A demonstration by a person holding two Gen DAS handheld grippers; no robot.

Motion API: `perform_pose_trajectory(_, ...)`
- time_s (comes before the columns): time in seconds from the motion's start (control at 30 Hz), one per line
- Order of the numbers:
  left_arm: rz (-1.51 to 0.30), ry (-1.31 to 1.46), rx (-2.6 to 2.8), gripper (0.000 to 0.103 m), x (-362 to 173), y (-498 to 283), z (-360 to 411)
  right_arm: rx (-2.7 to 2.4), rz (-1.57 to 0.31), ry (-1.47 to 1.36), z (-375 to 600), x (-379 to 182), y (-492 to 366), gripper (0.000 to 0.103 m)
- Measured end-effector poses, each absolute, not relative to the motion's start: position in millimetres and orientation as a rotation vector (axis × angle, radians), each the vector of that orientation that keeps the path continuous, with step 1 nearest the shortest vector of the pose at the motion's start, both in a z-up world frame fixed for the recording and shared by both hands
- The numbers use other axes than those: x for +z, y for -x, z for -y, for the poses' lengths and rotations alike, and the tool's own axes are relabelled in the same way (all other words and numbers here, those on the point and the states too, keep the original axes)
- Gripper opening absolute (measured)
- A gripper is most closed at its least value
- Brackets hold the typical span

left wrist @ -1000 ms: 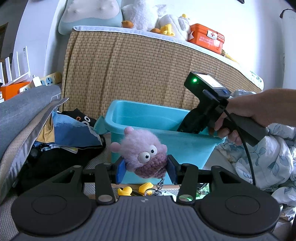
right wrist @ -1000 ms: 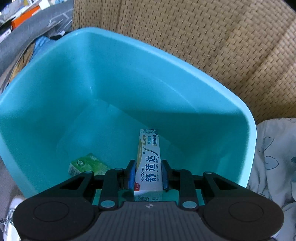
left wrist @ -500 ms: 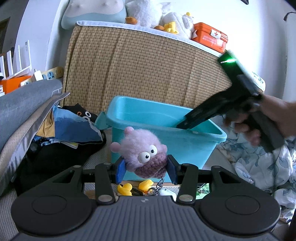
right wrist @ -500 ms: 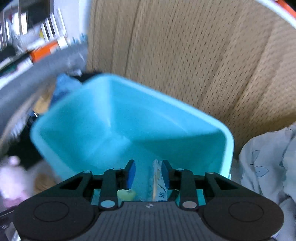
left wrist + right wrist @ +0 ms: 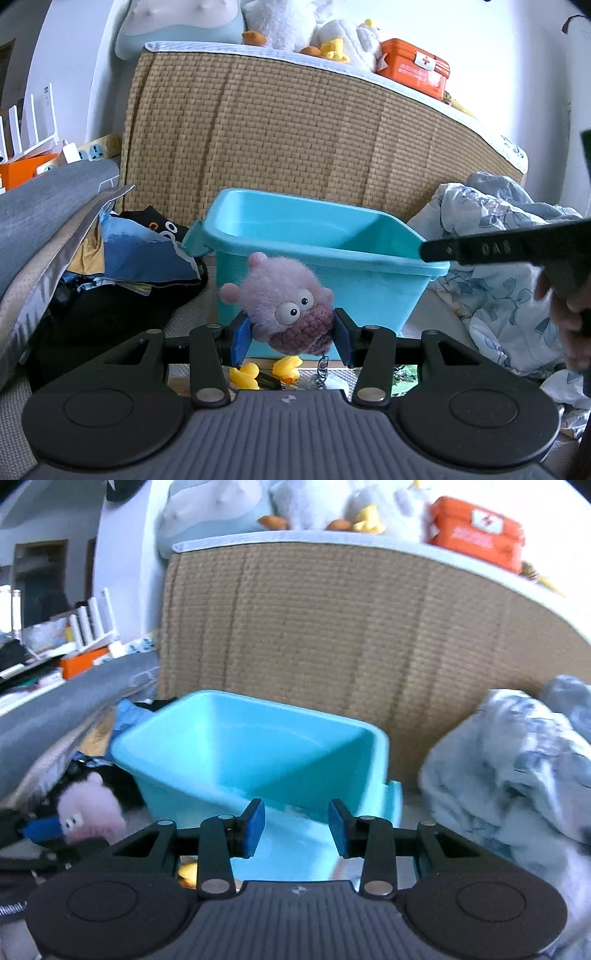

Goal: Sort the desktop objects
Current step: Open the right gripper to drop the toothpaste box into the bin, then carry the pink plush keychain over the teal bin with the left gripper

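Observation:
My left gripper (image 5: 291,338) is shut on a fluffy pink plush toy (image 5: 284,306) with big eyes and a dangling metal chain, held in front of the teal plastic bin (image 5: 321,273). Two small yellow rubber ducks (image 5: 266,371) lie on the surface below it. My right gripper (image 5: 296,825) is open with nothing between its blue pads, raised near the bin (image 5: 255,753) on its right side. The same plush toy (image 5: 90,810) shows at the left of the right wrist view. In the left wrist view the right gripper's body (image 5: 517,247) reaches in from the right, held by a hand.
A woven rattan headboard (image 5: 295,133) rises behind the bin, topped with plush toys and an orange first-aid box (image 5: 413,72). Crumpled blue-and-white bedding (image 5: 506,266) lies to the right. Dark clothes and a grey cushion (image 5: 48,206) pile up on the left.
The right gripper let go of the toothpaste box inside the bin, opened, and pulled up and back out of the bin. The left gripper still holds the plush toy in much the same place.

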State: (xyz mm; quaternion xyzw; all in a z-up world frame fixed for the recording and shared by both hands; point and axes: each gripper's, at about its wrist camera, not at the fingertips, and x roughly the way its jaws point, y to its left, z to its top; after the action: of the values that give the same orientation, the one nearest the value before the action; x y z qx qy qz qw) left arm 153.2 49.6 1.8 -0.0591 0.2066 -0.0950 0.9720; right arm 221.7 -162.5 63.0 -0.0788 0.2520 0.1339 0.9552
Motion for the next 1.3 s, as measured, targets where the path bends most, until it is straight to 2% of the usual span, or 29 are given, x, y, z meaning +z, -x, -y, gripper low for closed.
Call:
perform_pose_trajectory(0.23, -0.422, 0.137, -0.209, 0.05, 9, -151, -42, 0.252, -0.41, 0.082, 177, 42, -184, 0.042)
perform_pose_trajectory(0.47, -0.404, 0.096, -0.201, 0.05, 24, -150, -29, 0.279, -0.416, 0.043, 177, 14, -181, 0.042)
perform_pose_trajectory(0.8, -0.45, 0.123, -0.155, 0.05, 38, -163, -23, 0.279, -0.407, 0.034, 177, 13, -181, 0.042)
perform_pose_trajectory(1.3, -0.417, 0.043, -0.135, 0.05, 80, -182, -3, 0.263, -0.395, 0.042, 180, 13, -184, 0.042)
